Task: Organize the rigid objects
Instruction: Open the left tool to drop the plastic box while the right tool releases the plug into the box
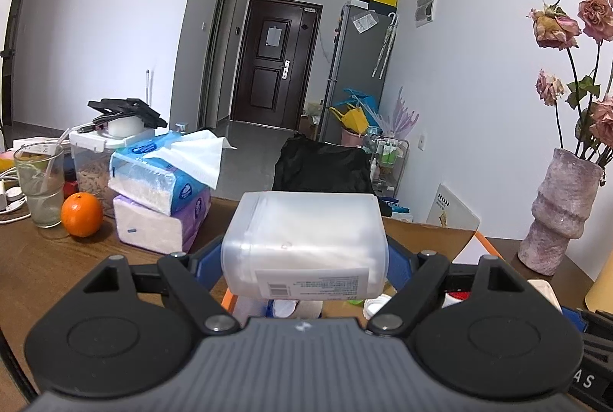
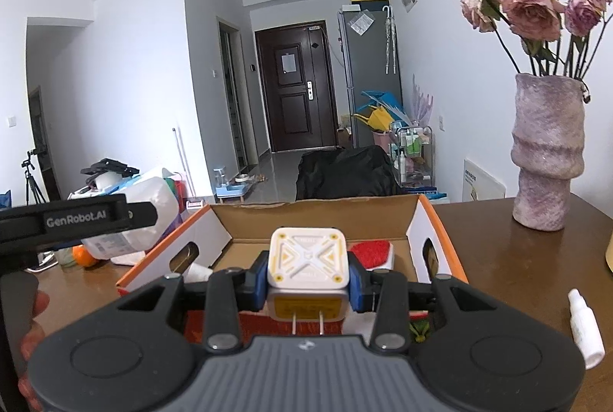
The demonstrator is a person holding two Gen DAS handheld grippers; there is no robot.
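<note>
While the left hand-held gripper [image 1: 304, 258] clamps a translucent plastic container [image 1: 304, 243] above the cardboard box [image 2: 417, 216] and the right hand-held gripper [image 2: 306, 285] grips a white charger [image 2: 308, 258] over it, both remain undropped, though several items already lie inside.

We grip a white-and-yellow charger [image 2: 308, 260] in our right gripper [image 2: 308, 283], jaws pressed on both its sides, prongs pointing back at us. It sits above the open cardboard box [image 2: 415, 220] on the brown surface [image 2: 498, 258]. Far right stands a vase [image 2: 546, 151]; near right lies a white bottle [image 2: 584, 329].
</note>
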